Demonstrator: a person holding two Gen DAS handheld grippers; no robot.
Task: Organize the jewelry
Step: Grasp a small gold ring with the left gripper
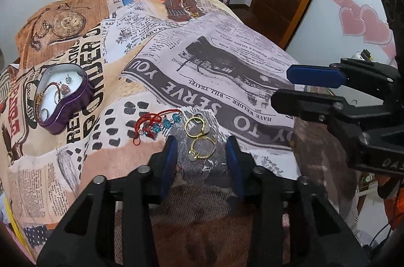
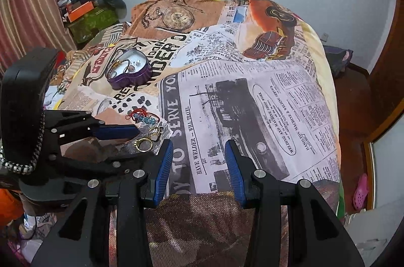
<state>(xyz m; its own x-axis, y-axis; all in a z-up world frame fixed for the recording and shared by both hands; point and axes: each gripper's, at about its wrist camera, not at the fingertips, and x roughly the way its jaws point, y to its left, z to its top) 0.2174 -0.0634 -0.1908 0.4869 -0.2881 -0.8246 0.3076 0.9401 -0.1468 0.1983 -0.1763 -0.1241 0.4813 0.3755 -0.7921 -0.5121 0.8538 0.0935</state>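
While left hand-held gripper (image 1: 202, 153) straddles gold ring (image 1: 202, 146) (apparently ungripped), right hand-held gripper (image 2: 199, 161) gapes empty over bare blanket (image 2: 265, 100).

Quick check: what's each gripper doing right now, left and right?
Left gripper: open, jaws either side of a gold ring with a pale stone, not gripping.
Right gripper: open, empty.

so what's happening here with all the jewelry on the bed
A person with a gripper in each hand is sorting jewelry on a newspaper-print blanket. The left gripper is lowered around a gold ring, jaws open, pads not yet pressing it. Another gold ring and a red cord bracelet with blue beads lie just beyond. The purple heart-shaped tin already holds a few pieces. The right gripper hovers open and empty.
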